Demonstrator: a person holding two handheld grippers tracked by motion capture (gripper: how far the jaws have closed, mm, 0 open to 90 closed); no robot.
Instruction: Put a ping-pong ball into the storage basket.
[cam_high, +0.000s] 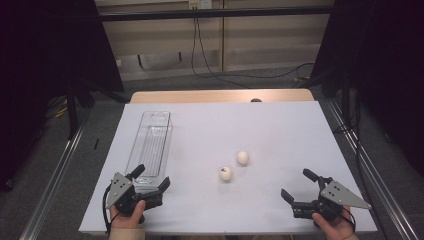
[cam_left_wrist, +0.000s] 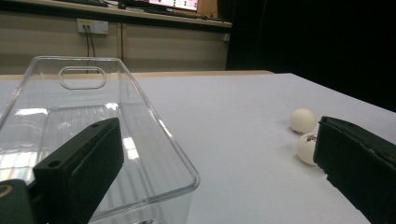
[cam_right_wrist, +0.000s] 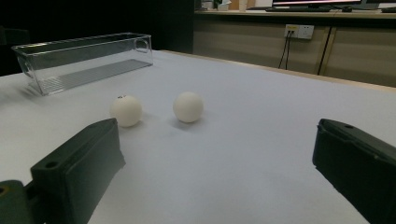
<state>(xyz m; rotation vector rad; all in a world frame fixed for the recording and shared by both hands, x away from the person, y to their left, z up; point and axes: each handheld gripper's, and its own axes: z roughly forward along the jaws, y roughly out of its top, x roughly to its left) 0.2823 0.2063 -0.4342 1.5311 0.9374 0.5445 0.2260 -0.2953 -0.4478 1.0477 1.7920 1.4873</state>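
- The left gripper (cam_high: 152, 179) sits at the near left corner of the table (cam_high: 280, 125), held in the person's left hand (cam_high: 129, 214); its jaws stand wide apart with nothing between them.
- In the left gripper view, 1 jaw hangs over the near end of the clear plastic tray (cam_left_wrist: 154, 126) and the other lies out to the right, near the 2 balls.
- The right gripper (cam_high: 296, 185) rests at the near right of the table in the right hand (cam_high: 336, 226); its jaws are also spread wide and hold nothing.
- 2 white balls lie on the white table surface, roughly in the middle and between the 2 grippers, well apart from both.
- The nearer ball (cam_high: 226, 173) carries a small dark mark on top; the farther ball (cam_high: 242, 157) sits just beside it, to its right and a little farther away, not touching it.
- In the right gripper view the marked ball (cam_right_wrist: 125, 110) is on the left and the plain ball (cam_right_wrist: 188, 107) on the right, both ahead of the open jaws.
- The clear tray (cam_high: 150, 150) is long and narrow, lies lengthwise along the left side of the table, and has a cut-out handle (cam_left_wrist: 83, 77) at its far end.
- The tray is empty; the balls lie well to its right.
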